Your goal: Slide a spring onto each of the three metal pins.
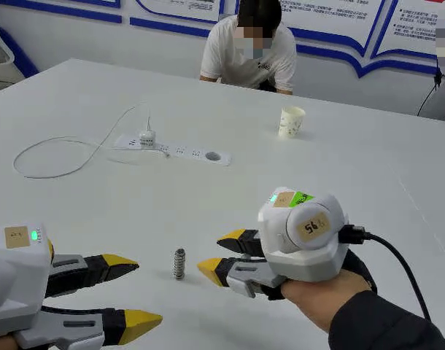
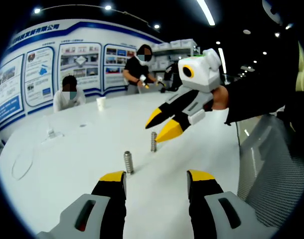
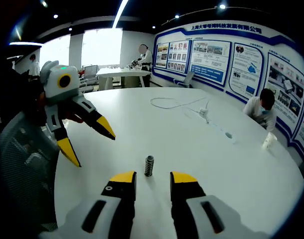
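Upright spring (image 1: 179, 263) stood on worktop (image 1: 339, 168). Left hand-held gripper (image 1: 146, 292) near spring, released, empty. Right hand-held gripper (image 1: 211, 252) just beside spring, also released, empty. Second spring (image 2: 153, 141) beyond first. Pins inside: couldn't tell. Judged step: approaching pickup. Next move needed jaws straddling coil without tipping it.

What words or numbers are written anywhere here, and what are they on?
"95", read sideways and not certain: big sticker on the right gripper.
Small sticker on the left gripper: too blurred to read.
Wall heading, Chinese characters: too blurred to read.
Posters: text too small.
Cup: print too blurred.
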Motion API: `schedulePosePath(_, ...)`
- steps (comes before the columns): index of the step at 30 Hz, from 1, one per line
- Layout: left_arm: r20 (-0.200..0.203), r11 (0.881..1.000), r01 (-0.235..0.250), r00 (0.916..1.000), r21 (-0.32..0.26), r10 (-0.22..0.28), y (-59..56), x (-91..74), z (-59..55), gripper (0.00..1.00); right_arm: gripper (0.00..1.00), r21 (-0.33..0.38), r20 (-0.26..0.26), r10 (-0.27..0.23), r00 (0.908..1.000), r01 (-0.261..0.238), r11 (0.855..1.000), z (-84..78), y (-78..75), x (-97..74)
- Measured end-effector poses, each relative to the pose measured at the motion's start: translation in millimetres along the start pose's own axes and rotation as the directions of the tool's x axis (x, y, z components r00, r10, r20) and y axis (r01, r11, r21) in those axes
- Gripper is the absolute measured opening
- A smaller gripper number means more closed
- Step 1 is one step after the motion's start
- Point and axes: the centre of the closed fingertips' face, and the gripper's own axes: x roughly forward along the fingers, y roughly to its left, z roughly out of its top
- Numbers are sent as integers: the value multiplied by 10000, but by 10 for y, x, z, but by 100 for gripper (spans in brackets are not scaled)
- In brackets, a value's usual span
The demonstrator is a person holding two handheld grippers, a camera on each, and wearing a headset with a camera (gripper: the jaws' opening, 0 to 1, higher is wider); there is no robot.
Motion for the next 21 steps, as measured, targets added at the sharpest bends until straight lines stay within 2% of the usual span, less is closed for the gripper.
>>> schedulePosePath(21, -13, 10000, 61, 10000, 56, -61, -21, 7, 43, 53, 33, 461, 298, -1167, 9927, 1153, 9923, -203, -261, -617)
